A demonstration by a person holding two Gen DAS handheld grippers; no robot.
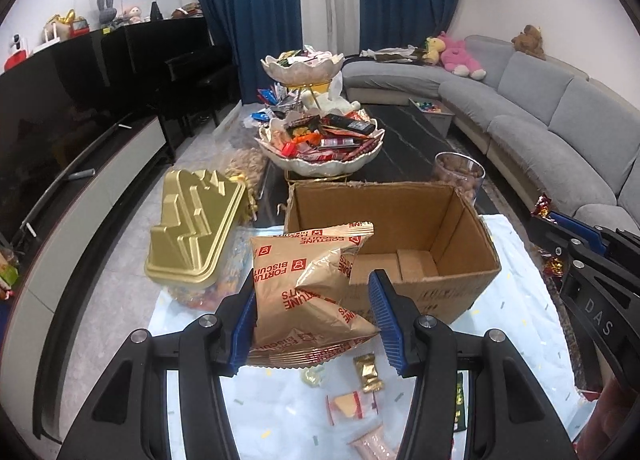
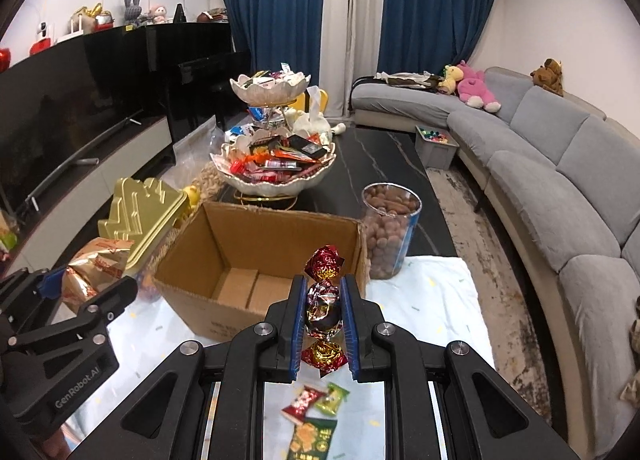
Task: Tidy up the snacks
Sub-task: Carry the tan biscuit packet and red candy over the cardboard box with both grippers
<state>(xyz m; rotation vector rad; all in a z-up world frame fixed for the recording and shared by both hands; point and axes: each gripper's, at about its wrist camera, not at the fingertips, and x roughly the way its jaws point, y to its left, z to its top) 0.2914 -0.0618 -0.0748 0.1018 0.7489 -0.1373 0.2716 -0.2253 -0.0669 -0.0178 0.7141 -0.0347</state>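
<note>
A tan packet of biscuits (image 1: 308, 292) is clamped between the blue pads of the left tongs (image 1: 316, 320), held above a pale cloth (image 1: 516, 324) at the near left corner of an open cardboard box (image 1: 400, 256). In the right wrist view, a string of foil-wrapped chocolates (image 2: 323, 308) is pinched upright between the closed right tongs (image 2: 323, 324), just in front of the box's near wall. A gold lid (image 1: 192, 228) is seen at ten o'clock from the box, a clear jar of nuts (image 2: 390, 232) at two o'clock, and a tiered dish piled with snacks (image 2: 276, 164) at twelve o'clock behind it. Small wrapped sweets (image 2: 316, 404) are scattered on the cloth beneath the right tongs.
</note>
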